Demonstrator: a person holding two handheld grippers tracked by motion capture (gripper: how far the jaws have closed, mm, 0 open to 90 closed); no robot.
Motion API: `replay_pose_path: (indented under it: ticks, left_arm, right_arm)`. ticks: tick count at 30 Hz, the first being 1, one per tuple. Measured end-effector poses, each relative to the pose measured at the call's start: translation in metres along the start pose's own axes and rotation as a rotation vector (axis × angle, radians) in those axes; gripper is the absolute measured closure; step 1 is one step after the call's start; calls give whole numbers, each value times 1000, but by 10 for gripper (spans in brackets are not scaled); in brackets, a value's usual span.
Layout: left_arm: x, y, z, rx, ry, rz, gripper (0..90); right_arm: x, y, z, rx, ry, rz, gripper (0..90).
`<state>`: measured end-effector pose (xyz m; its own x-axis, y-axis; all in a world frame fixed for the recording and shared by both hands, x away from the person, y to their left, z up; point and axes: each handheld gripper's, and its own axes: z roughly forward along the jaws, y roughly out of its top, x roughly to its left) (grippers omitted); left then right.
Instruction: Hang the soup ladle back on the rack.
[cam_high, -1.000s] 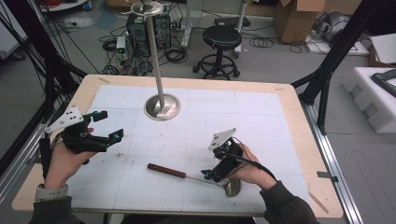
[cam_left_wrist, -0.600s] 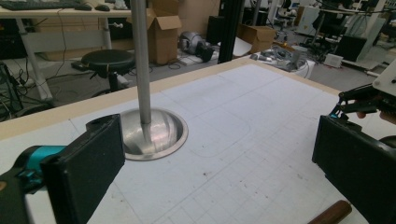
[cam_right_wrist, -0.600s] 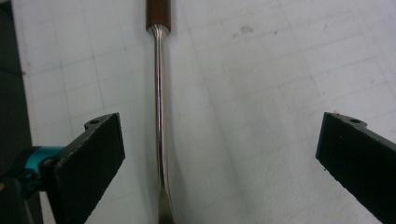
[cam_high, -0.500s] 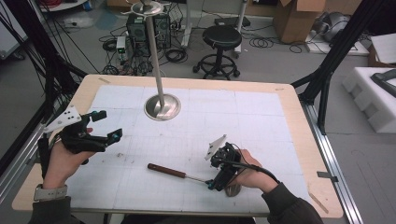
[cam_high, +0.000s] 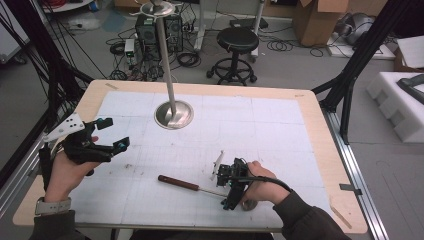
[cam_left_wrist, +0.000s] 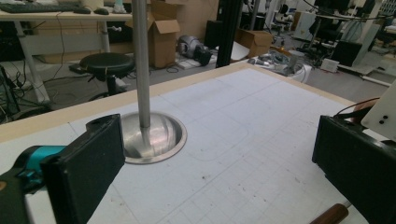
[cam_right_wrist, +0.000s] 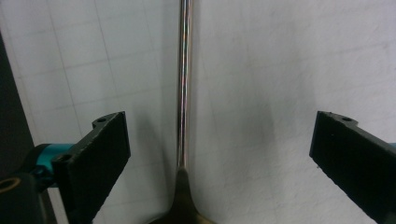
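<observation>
The left gripper (cam_high: 107, 135) hangs over the left edge of the tabletop (cam_high: 310, 125), its jaws spread wide with nothing between them. Farther back near the middle stands a shiny metal stand (cam_high: 173, 114) — its top is cut off. Near the front edge lies a ladle (cam_high: 200, 187) with a brown handle and thin metal rod. Its bowl is hidden under the right gripper (cam_high: 231, 196), whose jaws gape wide — one on each side of the rod, not touching it.
</observation>
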<state>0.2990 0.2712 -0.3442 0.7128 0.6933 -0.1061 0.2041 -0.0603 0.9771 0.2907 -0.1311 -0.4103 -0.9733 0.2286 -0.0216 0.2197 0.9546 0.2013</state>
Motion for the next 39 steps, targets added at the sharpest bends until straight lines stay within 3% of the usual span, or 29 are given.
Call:
replay_pose_path:
  ticks: [2, 6, 13, 18, 21, 29, 35, 39]
  left_arm:
    - [0, 0, 0, -3, 0, -3, 29]
    - [1, 0, -1, -5, 0, -4, 29]
    - [2, -1, -3, -4, 5, -7, 29]
    - [2, -1, -3, -3, 4, -6, 29]
    - [2, -1, -3, -3, 3, -7, 29]
    - [3, -1, -3, -4, 5, -12, 30]
    - [3, -1, -4, -7, 9, -10, 30]
    - [3, -1, -4, -10, 13, -13, 29]
  right_arm:
    - [0, 2, 2, 32, 0, 17, 74]
    - [0, 4, 2, 75, -5, 38, 235]
    - [9, 10, -1, 100, 15, -3, 623]
    - [13, 14, -1, 119, 30, -41, 813]
    - [16, 15, -1, 120, 14, -72, 822]
    - [15, 9, -3, 85, 19, -45, 844]
    - [8, -1, -11, -8, 20, -9, 845]
    - [0, -13, -22, -113, 21, 12, 844]
